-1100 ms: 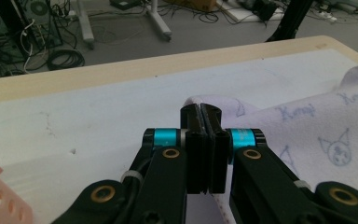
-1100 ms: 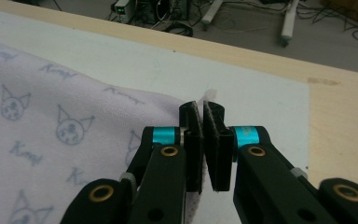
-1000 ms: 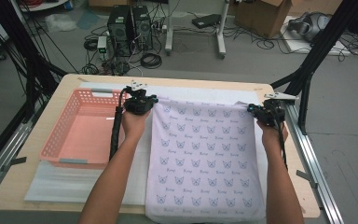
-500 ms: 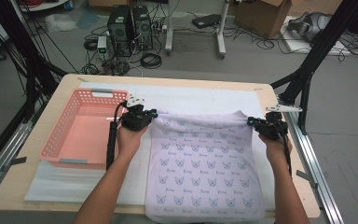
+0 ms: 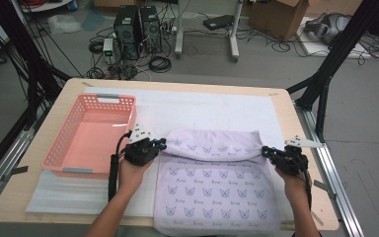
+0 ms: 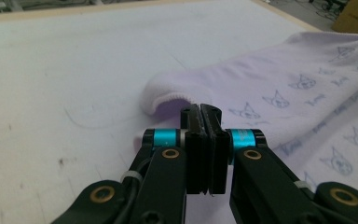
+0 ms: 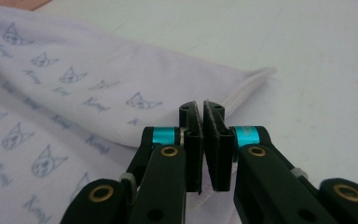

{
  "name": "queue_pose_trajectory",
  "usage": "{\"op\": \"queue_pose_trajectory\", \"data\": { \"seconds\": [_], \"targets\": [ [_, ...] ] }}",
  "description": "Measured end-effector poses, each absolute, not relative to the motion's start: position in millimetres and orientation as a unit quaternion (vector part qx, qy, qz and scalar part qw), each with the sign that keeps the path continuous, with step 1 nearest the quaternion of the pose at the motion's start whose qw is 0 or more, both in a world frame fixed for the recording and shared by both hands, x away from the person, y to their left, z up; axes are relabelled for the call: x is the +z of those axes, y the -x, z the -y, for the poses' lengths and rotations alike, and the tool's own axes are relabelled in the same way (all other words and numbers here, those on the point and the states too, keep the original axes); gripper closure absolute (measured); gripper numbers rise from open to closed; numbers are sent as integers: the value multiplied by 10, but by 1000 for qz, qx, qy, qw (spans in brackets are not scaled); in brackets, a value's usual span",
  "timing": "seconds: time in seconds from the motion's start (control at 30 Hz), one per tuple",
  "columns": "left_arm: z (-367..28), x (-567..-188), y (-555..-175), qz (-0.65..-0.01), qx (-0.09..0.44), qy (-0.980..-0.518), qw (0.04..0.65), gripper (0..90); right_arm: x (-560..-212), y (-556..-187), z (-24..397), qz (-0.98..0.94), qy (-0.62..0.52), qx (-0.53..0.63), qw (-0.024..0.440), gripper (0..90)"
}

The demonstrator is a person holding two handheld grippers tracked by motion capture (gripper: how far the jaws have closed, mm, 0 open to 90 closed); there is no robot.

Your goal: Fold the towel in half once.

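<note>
Left gripper (image 5: 162, 144) and right gripper (image 5: 266, 151) each clenched on a far corner of the towel (image 5: 212, 185), folding it evenly toward the person

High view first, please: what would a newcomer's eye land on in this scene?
A pale lilac towel printed with small cat faces, spread at the near edge of the table, its far edge folded back towards the person. The left gripper and right gripper pinch the fold's two corners. A pink basket sits left of the towel.
</note>
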State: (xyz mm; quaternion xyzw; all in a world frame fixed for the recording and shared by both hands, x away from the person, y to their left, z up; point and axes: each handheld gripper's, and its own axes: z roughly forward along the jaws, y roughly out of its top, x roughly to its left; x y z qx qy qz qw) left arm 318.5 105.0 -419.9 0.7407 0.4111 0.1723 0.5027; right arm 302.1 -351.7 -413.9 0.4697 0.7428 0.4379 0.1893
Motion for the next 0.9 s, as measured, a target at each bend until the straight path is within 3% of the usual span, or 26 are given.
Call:
{"op": "queue_pose_trajectory", "data": {
  "seconds": [0.4, 0.43, 0.47, 0.57, 0.9],
  "targets": [
    [-1056, -4465, -2987, -400, 150, -759, 491, 868, -4347, -2777, 3443, -752, -486, 410, 175, 858],
    [-1055, -4473, -3022, -407, 145, -755, 493, 825, -4359, -2791, 3439, -751, -488, 409, 176, 845],
    [-1054, -4476, -3059, -414, 141, -750, 496, 728, -4359, -2803, 3431, -746, -495, 409, 176, 820],
    [-1047, -4456, -3173, -428, 146, -745, 491, 542, -4309, -2821, 3413, -733, -506, 412, 191, 682],
    [-1034, -4265, -3553, -447, 159, -735, 485, 444, -4201, -3058, 3477, -717, -527, 406, 209, 526]
  ]
}}
